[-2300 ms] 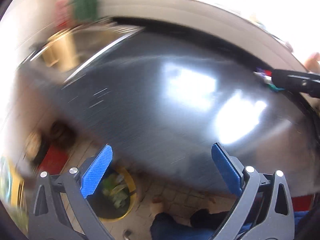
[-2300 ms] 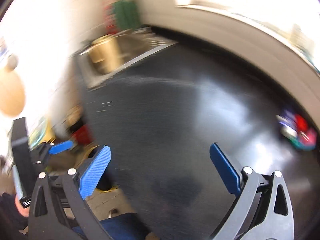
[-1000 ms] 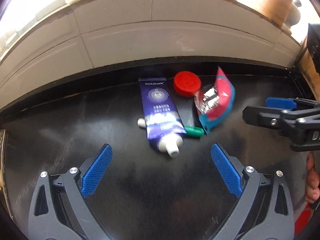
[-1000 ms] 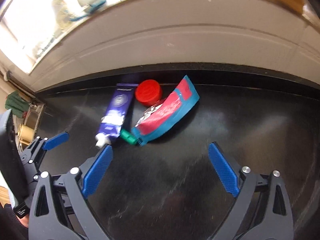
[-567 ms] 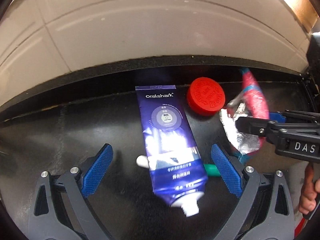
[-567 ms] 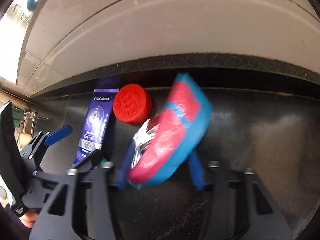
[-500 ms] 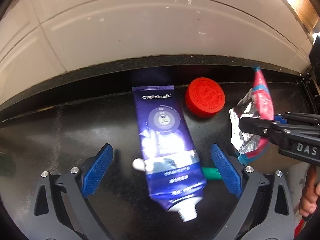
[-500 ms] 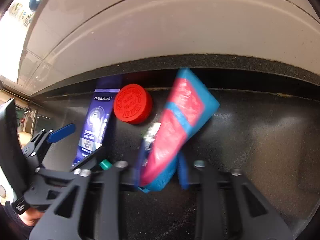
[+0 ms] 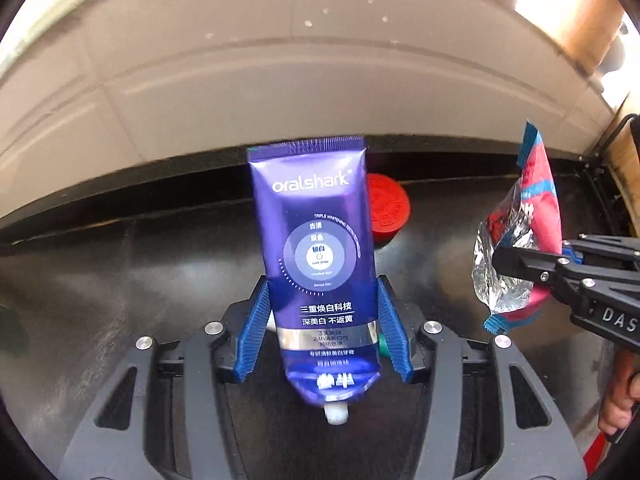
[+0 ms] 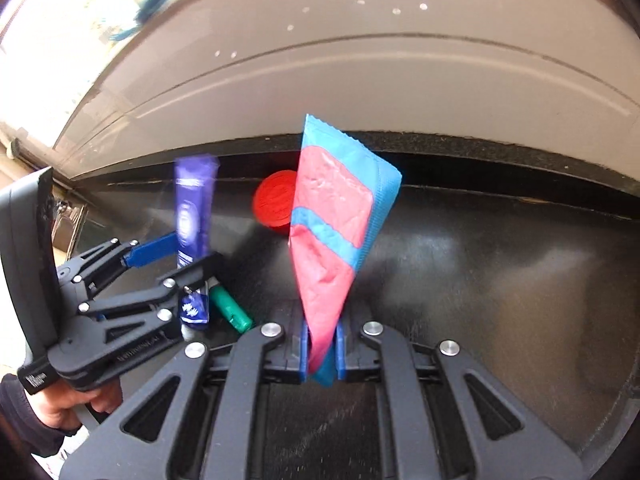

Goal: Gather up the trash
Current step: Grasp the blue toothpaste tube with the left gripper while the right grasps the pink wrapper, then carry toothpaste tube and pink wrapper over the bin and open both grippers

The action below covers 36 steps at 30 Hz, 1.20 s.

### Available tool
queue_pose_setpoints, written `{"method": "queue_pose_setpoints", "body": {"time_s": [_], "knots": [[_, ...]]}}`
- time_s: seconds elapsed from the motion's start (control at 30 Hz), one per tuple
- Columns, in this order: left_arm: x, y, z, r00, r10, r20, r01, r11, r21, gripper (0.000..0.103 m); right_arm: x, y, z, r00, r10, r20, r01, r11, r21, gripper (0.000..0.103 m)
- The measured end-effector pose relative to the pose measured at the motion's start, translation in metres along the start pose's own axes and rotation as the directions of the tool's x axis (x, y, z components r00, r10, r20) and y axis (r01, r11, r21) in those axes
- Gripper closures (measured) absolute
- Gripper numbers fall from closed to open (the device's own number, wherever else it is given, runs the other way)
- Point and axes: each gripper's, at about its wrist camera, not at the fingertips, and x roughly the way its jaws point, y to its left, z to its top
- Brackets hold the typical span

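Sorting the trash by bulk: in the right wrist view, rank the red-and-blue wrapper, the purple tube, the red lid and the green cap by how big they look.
1. Red-and-blue wrapper, nearest the camera, so inflated.
2. Purple tube.
3. Red lid, partly hidden behind the wrapper; uncertain against the tube.
4. Green cap.

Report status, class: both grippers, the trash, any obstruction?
Left gripper closing around toothpaste tube. Right gripper shut on snack wrapper. Red lid, green cap remain.

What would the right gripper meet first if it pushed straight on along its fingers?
Probably the black countertop just short of the wall: the right gripper, shut on the snack wrapper, angles down at it. Depth is unclear.
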Motion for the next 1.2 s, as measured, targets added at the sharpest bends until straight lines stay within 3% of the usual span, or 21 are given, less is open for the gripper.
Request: {"method": "queue_pose_setpoints", "body": {"time_s": [0.2,0.4,0.67,0.87,1.03,1.2], "knots": [[-0.059,0.002,-0.029,0.997,0.010,0.075,-0.008,0.999,-0.032,0.053,-0.035,0.022,-0.031,0.999,-0.007,0.032,0.009,0.999,-0.046,0.093],[-0.111,0.003,-0.079,0.992,0.009,0.125,-0.002,0.998,-0.061,0.053,-0.064,0.046,-0.069,0.999,-0.003,0.051,0.007,0.996,-0.085,0.093],[-0.163,-0.018,-0.153,0.989,0.038,0.143,-0.029,0.997,-0.068,0.053,-0.082,0.077,-0.122,0.999,0.020,0.026,-0.016,0.989,-0.147,0.093],[-0.186,-0.004,-0.196,0.987,0.072,0.142,-0.055,0.991,-0.122,0.053,-0.082,0.110,-0.149,0.999,0.039,-0.003,-0.039,0.975,-0.218,0.093],[-0.207,0.011,-0.218,0.977,0.131,0.165,-0.103,0.980,-0.170,0.053,-0.080,0.150,-0.159,0.997,0.076,-0.028,-0.081,0.951,-0.299,0.093],[-0.235,0.038,-0.247,0.959,0.221,0.178,-0.170,0.950,-0.263,0.053,-0.068,0.214,-0.167,0.986,0.141,-0.089,-0.166,0.888,-0.429,0.093]]}}
